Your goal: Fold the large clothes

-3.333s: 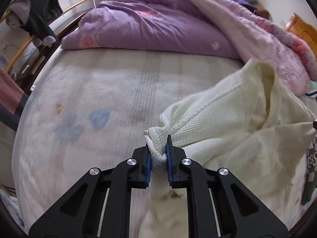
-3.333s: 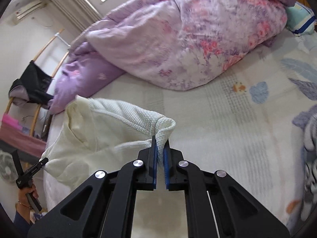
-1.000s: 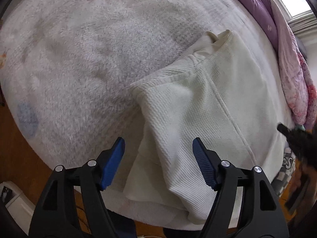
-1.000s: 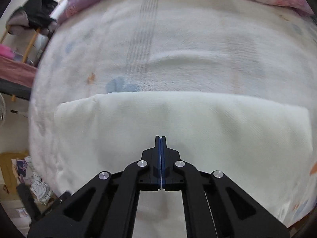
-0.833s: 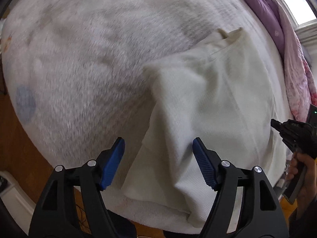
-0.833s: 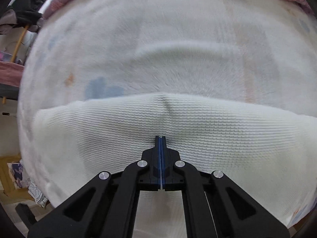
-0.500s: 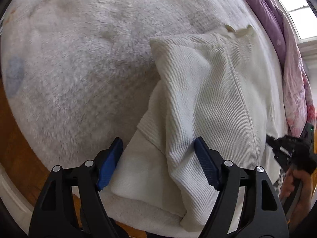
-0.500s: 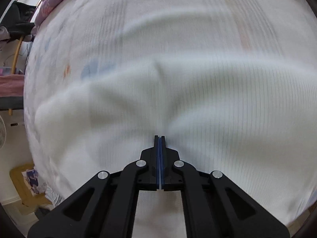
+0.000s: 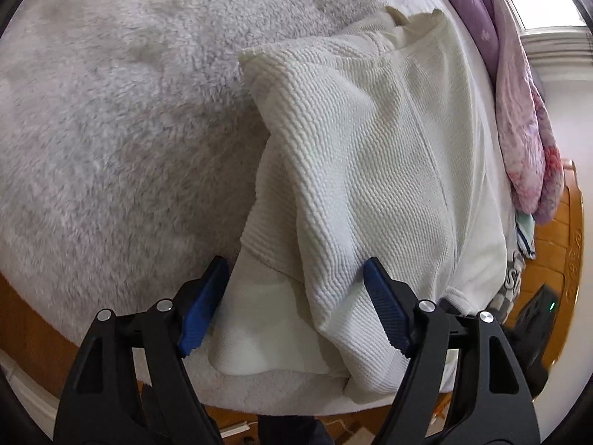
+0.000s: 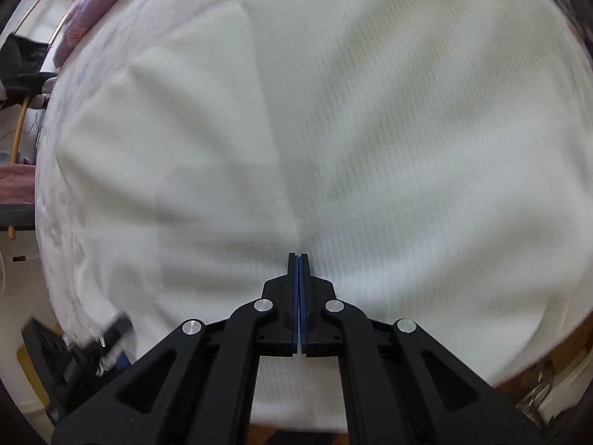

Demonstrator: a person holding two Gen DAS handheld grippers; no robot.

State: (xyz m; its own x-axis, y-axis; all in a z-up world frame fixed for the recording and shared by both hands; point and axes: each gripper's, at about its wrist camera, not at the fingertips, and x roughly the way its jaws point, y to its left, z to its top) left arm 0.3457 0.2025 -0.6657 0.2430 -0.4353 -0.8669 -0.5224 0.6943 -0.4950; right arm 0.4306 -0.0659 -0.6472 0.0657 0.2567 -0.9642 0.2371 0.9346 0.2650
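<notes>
The cream knitted garment [image 9: 370, 141] lies on the bed [image 9: 111, 111], near its edge, folded over on itself so that a thick waffle-textured layer sits on top of a smoother layer beneath. One ribbed edge of the upper layer runs down toward the near side, and the lower layer pokes out below it at the bed's rim.

The left gripper [image 9: 296, 293] hovers over the near end of the garment with its jaws spread wide, one blue pad [image 9: 202, 306] to the left of the fold and the other at its right; nothing is held between them. The fabric lies between the two pads, but I cannot tell whether they touch it.

The right gripper [image 10: 298, 259] points down at the broad flat of the garment [image 10: 333, 129], its jaws pressed together with only a thin blue line showing between them. That view is blurred, and I cannot tell whether any cloth is pinched at the tips.

A purple and pink quilt [image 9: 519, 111] is heaped along the far right of the bed. Beyond the mattress edge, brown wooden floor [image 9: 556, 259] shows.
</notes>
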